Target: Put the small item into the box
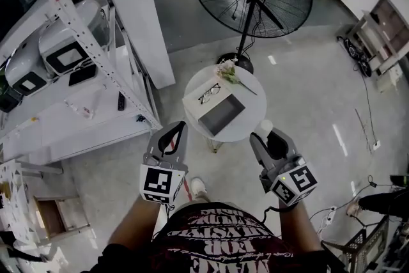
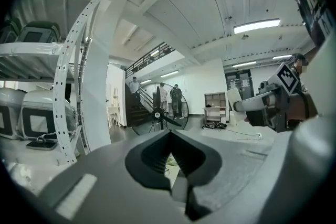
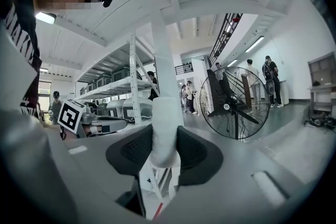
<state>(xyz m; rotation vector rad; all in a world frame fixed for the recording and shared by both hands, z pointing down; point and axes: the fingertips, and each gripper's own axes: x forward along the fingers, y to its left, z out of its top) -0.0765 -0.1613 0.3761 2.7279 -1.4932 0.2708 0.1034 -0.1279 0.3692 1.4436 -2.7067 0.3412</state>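
Task status, pickup done and placement outstanding by appearance: right gripper (image 1: 267, 136) clamped on small white item (image 1: 264, 127) near the 4 o'clock edge of round table (image 1: 253, 113); open box (image 1: 222, 114) at gripper's 11 o'clock, seemingly empty; left gripper (image 1: 181, 127) jaws together, empty.

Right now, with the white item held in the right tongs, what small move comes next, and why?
Probably carry the right tongs forward and left, over the open box. They are shut on the white cylinder, now at the round table's near edge, not above the box.
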